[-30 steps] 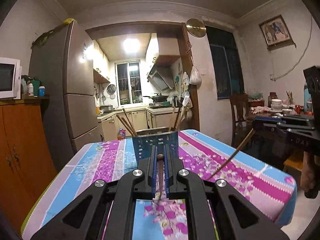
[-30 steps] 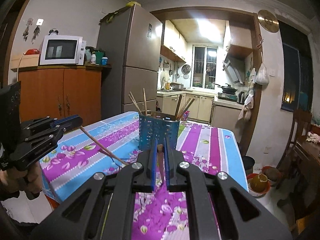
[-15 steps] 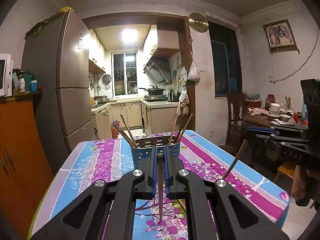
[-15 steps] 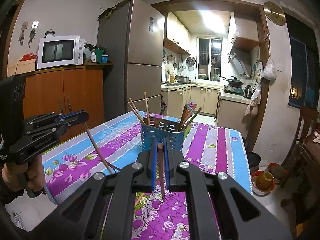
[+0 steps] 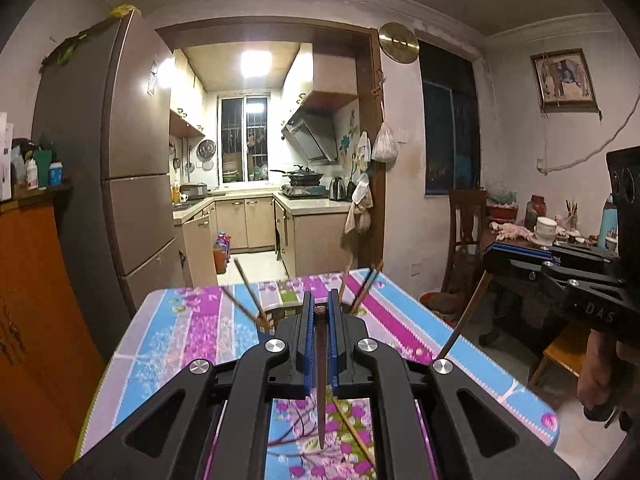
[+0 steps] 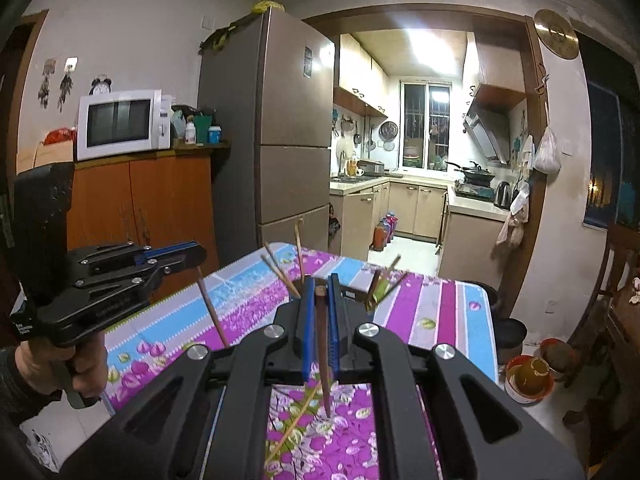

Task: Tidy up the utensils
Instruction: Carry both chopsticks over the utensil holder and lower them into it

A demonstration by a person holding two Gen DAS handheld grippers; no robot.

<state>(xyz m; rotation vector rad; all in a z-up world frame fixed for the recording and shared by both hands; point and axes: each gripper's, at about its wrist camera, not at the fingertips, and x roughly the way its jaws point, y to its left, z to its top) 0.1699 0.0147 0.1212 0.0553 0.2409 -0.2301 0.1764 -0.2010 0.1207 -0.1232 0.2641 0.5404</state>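
I'm working in a lived-in home: ahead of my tool, past the cloth-covered desk, a doorway opens onto a kitchen with a stove and cabinets. A fridge and microwave stand to its left.

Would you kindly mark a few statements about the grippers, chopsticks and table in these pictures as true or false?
1. The left gripper is shut on a dark chopstick. True.
2. The right gripper is empty. False: it is shut on a brown chopstick.
3. The tablecloth is plain white. False: it is striped and flowered in pink, purple and blue.
4. A microwave stands on the orange cabinet. True.
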